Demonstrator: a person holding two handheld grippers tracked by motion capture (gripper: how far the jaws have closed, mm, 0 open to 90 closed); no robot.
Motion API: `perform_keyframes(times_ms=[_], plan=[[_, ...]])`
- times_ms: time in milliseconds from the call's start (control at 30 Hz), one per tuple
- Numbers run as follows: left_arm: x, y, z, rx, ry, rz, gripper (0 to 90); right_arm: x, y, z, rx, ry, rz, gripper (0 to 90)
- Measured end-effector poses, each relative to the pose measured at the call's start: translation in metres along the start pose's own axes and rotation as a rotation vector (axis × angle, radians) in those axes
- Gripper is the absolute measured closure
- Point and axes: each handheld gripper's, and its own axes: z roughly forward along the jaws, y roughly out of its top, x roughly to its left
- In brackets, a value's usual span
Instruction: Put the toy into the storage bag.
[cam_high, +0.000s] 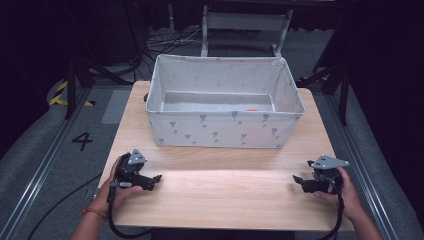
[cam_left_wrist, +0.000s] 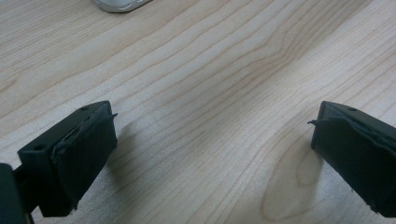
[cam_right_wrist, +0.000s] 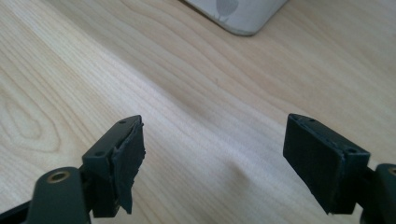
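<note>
A pale fabric bin (cam_high: 220, 131) with a small grey print stands on the far half of the wooden table (cam_high: 225, 195). A bit of something red-orange (cam_high: 252, 109) lies on its floor near the right. My left gripper (cam_high: 155, 181) rests low over the near left of the table, held in a hand, jaws pointing toward the middle. In the left gripper view it (cam_left_wrist: 212, 140) is open with bare wood between the pads. My right gripper (cam_high: 297, 181) sits at the near right, also hand-held. Its jaws (cam_right_wrist: 215, 154) stand wide apart over bare wood.
A corner of the bin (cam_right_wrist: 238, 16) shows at the top of the right gripper view, and its bottom edge (cam_left_wrist: 119, 4) in the left gripper view. Cables (cam_high: 160, 42) and a metal frame (cam_high: 245, 22) lie on the floor beyond the table. Rails (cam_high: 45, 155) flank both sides.
</note>
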Motion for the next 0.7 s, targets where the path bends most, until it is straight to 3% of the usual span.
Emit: perform_keyframes(times_ms=[700], plan=[[0.000, 0.000, 0.000, 0.002, -0.001, -0.007, 0.5, -0.012, -0.035, -0.003, -0.026, 0.002, 0.152, 19.5]])
